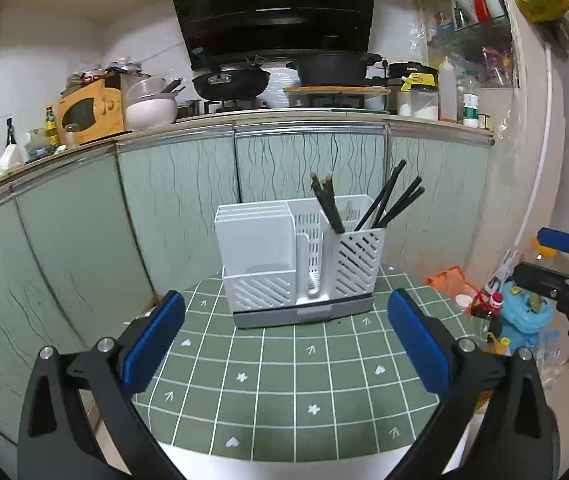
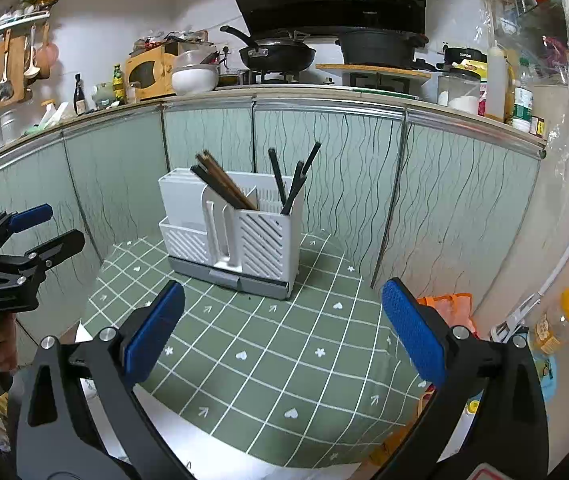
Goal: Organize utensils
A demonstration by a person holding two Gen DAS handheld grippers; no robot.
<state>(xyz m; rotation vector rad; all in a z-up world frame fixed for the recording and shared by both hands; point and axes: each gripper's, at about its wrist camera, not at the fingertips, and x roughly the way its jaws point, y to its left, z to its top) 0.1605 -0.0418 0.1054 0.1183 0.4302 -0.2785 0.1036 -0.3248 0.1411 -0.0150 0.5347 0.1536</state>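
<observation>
Hovering both tools short of the rack [image 1: 300, 264], you've got nothing in hand right now. Your left gripper [image 1: 284, 344] is spread wide and empty, its blue pads [image 1: 152, 344] well apart, low and in front of the rack. Your right gripper [image 2: 280, 340] is just as wide and just as empty, also in front of the rack but off to its right side.

The rack stands upright on the green checked mat [image 2: 268, 360], at the mat's far edge, close to the cupboard doors [image 1: 188, 200] behind it. Two bunches of chopsticks are already in it: the brown-tipped set [image 2: 224, 184] leans left in the slatted compartment nearer the rack's middle, and the black set [image 2: 292, 184] fans out of the rightmost part of the rack. The mat in front of the rack is bare; no loose utensil shows there.

So this looks like the tail end of the sort, or a pause between pieces. If anything is left, it lies outside both views, so your next move is to find it, not to reach. If you want to tidy instead, close on the leaning brown set near its tips and stand it straighter, without tipping the rack.
</observation>
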